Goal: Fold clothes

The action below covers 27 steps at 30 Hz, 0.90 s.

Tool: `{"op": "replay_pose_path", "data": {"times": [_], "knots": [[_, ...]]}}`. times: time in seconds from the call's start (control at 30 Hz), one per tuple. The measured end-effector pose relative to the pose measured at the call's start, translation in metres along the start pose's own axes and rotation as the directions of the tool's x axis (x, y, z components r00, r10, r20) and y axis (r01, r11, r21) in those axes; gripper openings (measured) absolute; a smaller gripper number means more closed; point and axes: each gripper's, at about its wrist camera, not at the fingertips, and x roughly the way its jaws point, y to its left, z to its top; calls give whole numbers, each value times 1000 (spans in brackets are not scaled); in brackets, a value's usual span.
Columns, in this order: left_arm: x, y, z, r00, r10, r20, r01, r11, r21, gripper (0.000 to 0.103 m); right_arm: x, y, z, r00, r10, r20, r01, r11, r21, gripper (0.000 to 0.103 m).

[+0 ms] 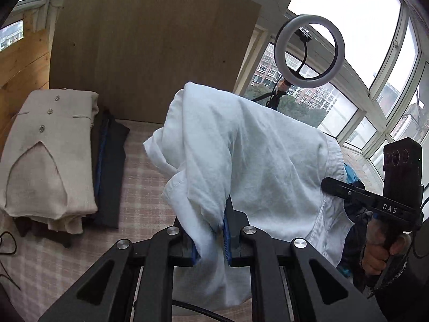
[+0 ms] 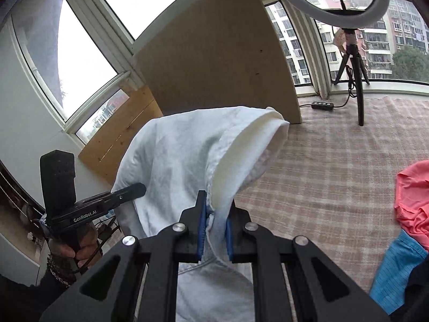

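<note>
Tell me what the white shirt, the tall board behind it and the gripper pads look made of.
White shirt: thin woven cloth, likely cotton or linen, matte, finely creased.
Tall board: looks like laminated wood, smooth tan grain.
Pads on the right gripper: blue, ribbed edges, probably rubber.

crumpled white cotton shirt (image 1: 241, 145) hanging up off the checked bed cover, bunched and draped; folded beige buttoned garment (image 1: 51, 150) lies flat, far left.
</note>
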Motion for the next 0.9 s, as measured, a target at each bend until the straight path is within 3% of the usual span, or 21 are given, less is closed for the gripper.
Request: {"op": "replay_pose_path", "data": {"times": [0.23, 0.43, 0.6, 0.67, 0.7, 0.77, 0.83, 0.9], "knots": [[-52, 117, 24, 990, 127, 58, -127, 992, -8, 13, 94, 109, 31, 998, 54, -18, -56, 995, -87, 12], [-55, 206, 56, 976, 208, 67, -206, 978, -31, 13, 189, 172, 58, 998, 38, -46, -43, 993, -113, 12], [-22, 265, 83, 973, 228, 43, -224, 972, -72, 14, 254, 185, 82, 997, 4, -71, -11, 994, -105, 12], [5, 286, 90, 971, 239, 22, -237, 969, -74, 18, 280, 185, 90, 996, -35, -81, 25, 992, -126, 12], [23, 297, 91, 967, 256, -5, -256, 963, -84, 25, 295, 183, 92, 994, -71, -89, 57, 987, -149, 12], [55, 318, 92, 961, 268, -72, -275, 954, -120, 30, 325, 168, 93, 979, -130, -154, 107, 983, -152, 16], [55, 324, 90, 964, 259, -63, -266, 948, -175, 34, 332, 152, 94, 970, -125, -207, 103, 989, -110, 24], [35, 313, 89, 950, 309, -33, -310, 937, -162, 34, 317, 144, 100, 976, -100, -192, 85, 993, -86, 28]]}}
